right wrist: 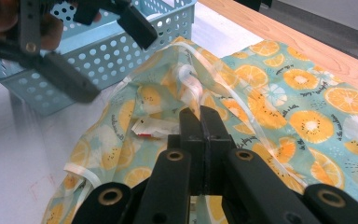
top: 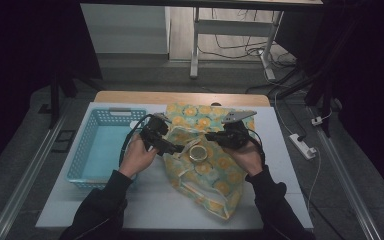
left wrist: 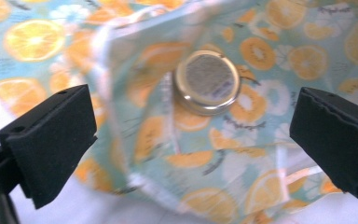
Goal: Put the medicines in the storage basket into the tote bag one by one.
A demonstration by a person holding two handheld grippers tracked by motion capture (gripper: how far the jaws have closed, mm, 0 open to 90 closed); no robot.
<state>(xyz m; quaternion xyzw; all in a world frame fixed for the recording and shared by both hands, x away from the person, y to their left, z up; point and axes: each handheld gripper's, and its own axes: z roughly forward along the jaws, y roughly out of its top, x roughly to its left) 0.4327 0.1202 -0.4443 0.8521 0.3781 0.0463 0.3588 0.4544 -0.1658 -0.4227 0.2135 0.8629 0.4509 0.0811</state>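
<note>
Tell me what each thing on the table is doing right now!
Bag: lying on the table, mouth held open.
Jar: inside the bag, lid on.
Left gripper: jaws wide open above the jar, holding nothing.
Right gripper: jaws shut on the bag's edge.
Basket: upright beside the bag.

Your left tool (left wrist: pixel 191 140) stands wide open over the bag (left wrist: pixel 168 154); a jar (left wrist: pixel 207 88) lies inside, between and beyond the jaws, untouched.

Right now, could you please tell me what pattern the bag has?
Orange slices on light blue-green; the bag shows best in the right gripper view.
</note>
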